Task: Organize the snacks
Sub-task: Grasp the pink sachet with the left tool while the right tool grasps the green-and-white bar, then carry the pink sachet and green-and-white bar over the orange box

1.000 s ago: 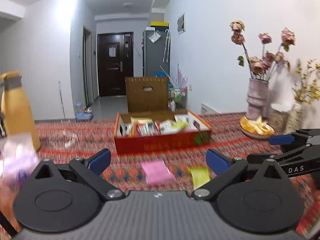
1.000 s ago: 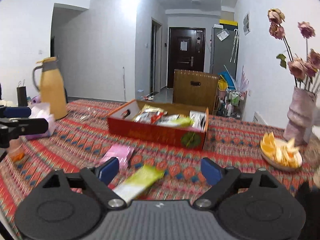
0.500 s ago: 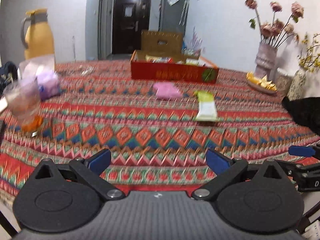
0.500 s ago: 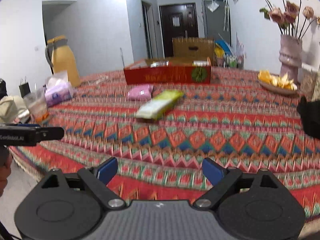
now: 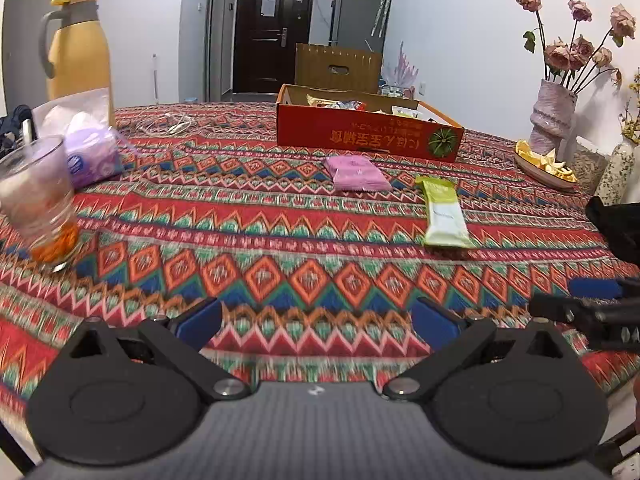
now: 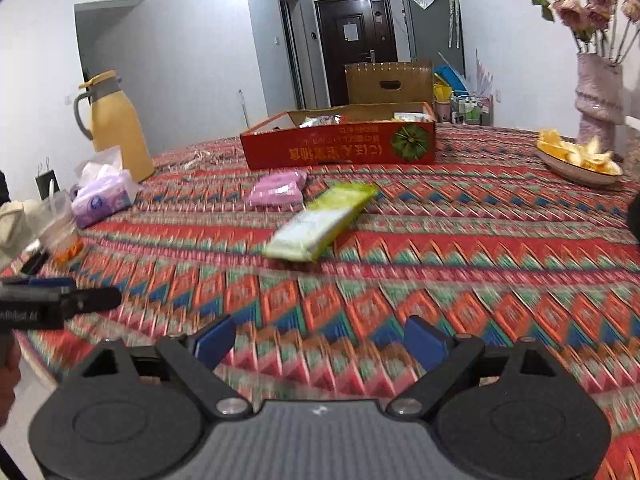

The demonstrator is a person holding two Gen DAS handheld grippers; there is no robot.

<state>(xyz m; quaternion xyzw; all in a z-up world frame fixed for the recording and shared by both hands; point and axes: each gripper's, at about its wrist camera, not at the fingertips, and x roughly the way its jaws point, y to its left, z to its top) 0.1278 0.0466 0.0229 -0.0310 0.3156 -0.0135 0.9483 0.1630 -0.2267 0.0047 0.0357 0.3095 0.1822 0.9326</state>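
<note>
A pink snack packet (image 5: 356,173) (image 6: 276,192) and a green snack packet (image 5: 443,211) (image 6: 320,222) lie on the patterned tablecloth. Behind them stands a red cardboard box (image 5: 368,136) (image 6: 340,148) holding several snacks. My left gripper (image 5: 316,322) is open and empty, low over the near part of the table. My right gripper (image 6: 320,340) is open and empty, also near the front edge, with the green packet ahead of it. Each gripper shows at the edge of the other's view.
A yellow thermos (image 5: 78,52) (image 6: 116,128), a purple tissue pack (image 5: 90,152) (image 6: 102,196) and a glass (image 5: 38,204) stand on the left. A vase of dried roses (image 5: 554,124) and a plate of orange peel (image 5: 544,162) (image 6: 580,158) sit on the right.
Both grippers pulled back from the box toward the table's near edge within the last second; since half a second ago they have moved slightly forward again. Both stay open and empty.
</note>
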